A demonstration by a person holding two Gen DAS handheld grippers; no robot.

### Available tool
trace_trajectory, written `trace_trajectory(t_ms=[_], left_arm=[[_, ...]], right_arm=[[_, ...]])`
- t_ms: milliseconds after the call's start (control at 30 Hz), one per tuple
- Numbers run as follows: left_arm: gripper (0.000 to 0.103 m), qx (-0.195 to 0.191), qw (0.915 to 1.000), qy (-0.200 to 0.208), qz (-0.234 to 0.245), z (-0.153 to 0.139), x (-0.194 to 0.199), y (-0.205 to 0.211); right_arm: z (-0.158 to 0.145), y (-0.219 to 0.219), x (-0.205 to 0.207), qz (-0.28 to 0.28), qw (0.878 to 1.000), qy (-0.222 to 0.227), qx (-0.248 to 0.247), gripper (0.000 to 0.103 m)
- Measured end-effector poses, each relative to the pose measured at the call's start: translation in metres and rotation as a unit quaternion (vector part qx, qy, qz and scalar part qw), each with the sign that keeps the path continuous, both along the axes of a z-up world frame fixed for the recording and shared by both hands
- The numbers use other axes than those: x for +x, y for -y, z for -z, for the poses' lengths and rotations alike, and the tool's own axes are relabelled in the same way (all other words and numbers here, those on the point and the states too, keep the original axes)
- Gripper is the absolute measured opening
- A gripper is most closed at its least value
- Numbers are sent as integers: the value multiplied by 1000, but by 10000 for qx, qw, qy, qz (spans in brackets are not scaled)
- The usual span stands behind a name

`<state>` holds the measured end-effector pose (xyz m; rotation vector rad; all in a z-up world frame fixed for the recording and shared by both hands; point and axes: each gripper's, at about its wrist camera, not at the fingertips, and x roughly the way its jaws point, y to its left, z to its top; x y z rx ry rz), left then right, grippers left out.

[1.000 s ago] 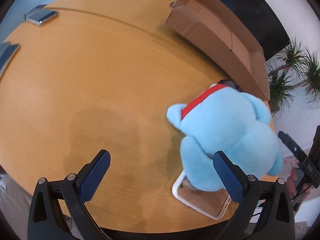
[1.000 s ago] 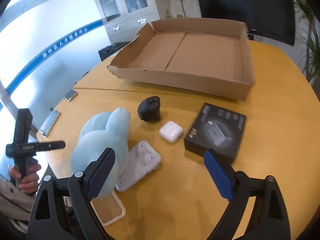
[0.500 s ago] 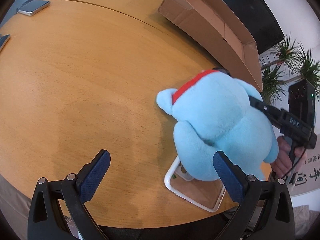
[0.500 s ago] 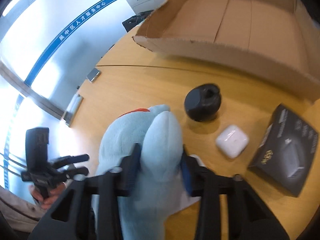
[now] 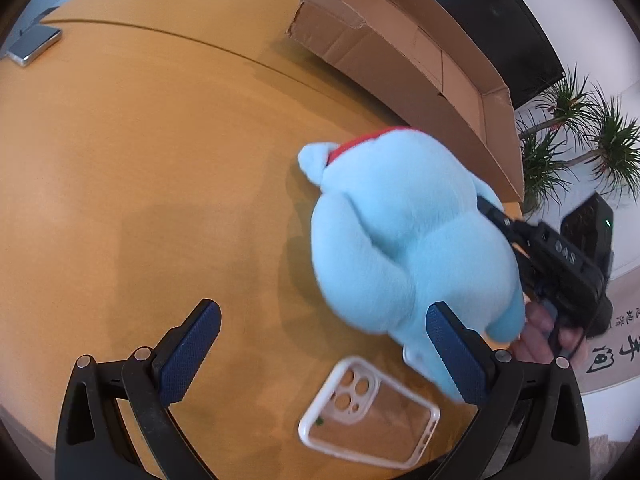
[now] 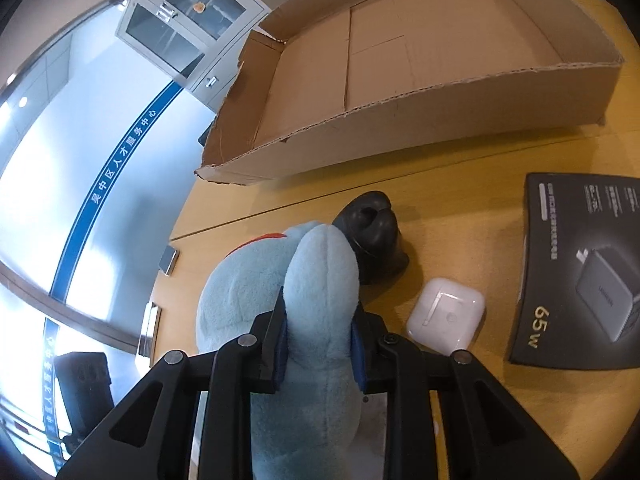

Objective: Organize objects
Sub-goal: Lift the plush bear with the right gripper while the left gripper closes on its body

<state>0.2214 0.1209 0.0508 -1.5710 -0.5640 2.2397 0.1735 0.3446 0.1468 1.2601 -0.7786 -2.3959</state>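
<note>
While closing, right gripper: pads pressed into a limb of the blue plush toy; toy clamped between them
Left gripper: jaws wide, nothing between them; poised over the wooden table
Plush toy: on the table, in front of the cardboard box
Clear phone case: flat on the table, just beside the toy
Near the toy: black mouse; white earbud case; black charger box

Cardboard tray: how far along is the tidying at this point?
Nothing is stowed: the cardboard tray is bare. In hand: the right gripper is closing on the blue plush toy. The left gripper is open. Left on the table: black mouse, earbud case, charger box, clear phone case.
</note>
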Motion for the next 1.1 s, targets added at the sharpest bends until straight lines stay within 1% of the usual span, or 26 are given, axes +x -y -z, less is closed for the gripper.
trace_trajectory(t_ms=[67, 100, 167, 233, 267, 367, 433, 500, 533, 567, 600, 633, 733, 767, 800, 833, 867, 900, 967, 1100], left_arm=[[102, 9, 10000, 44, -9, 3, -7, -3], [99, 37, 9999, 94, 58, 6, -11, -9], [97, 31, 9999, 96, 120, 7, -14, -14], [93, 140, 9998, 80, 151, 8, -15, -15], [91, 179, 9997, 99, 159, 9, -16, -15], [90, 230, 9993, 178, 214, 15, -18, -18], [90, 287, 9990, 209, 254, 16, -18, -18], [90, 300, 9989, 201, 302, 15, -16, -16], [90, 305, 9988, 190, 321, 14, -15, -16], [90, 309, 9988, 187, 333, 13, -15, -16], [90, 304, 9988, 200, 338, 14, -14, -16], [90, 299, 9987, 226, 341, 15, -14, -17], [90, 356, 9982, 305, 367, 21, -11, -21], [90, 370, 9982, 296, 363, 22, -10, -22], [90, 385, 9982, 285, 361, 22, -10, -22], [90, 390, 9982, 280, 356, 22, -10, -21], [90, 396, 9982, 280, 347, 22, -9, -21], [90, 399, 9982, 288, 349, 22, -7, -20], [90, 403, 9981, 279, 371, 21, -5, -19], [90, 466, 9975, 256, 474, 20, -2, -24]], right_arm=[[1, 5, 4, 7, 9999, -64, 144, 23], [-1, 7, 6, -14, 9998, -66, 193, 23], [-3, 9, 7, -116, 9994, -47, 336, 23], [-3, 10, 12, -135, 9982, -94, 574, 23], [-5, 7, 14, -172, 9979, -87, 615, 24], [-1, 2, 15, -274, 9973, -6, 686, 26], [-1, 0, 16, -413, 9957, 6, 835, 28], [-2, -3, 17, -560, 9938, 30, 959, 34], [-3, -4, 19, -621, 9924, 43, 1060, 44], [-6, -6, 21, -652, 9909, 20, 1175, 56], [-10, -8, 24, -660, 9898, -57, 1263, 60], [-14, -10, 28, -685, 9888, -132, 1320, 61], [-20, -11, 35, -811, 9855, -260, 1468, 61], [-20, -10, 36, -852, 9856, -250, 1438, 59], [-18, -6, 36, -914, 9863, -213, 1359, 54], [-15, -4, 35, -983, 9874, -171, 1226, 46], [-12, -4, 36, -993, 9886, -143, 1127, 35], [-9, -5, 36, -976, 9900, -112, 1010, 28], [-5, -7, 35, -875, 9920, -104, 905, 24], [7, -24, 36, -613, 9955, -13, 722, 24]])
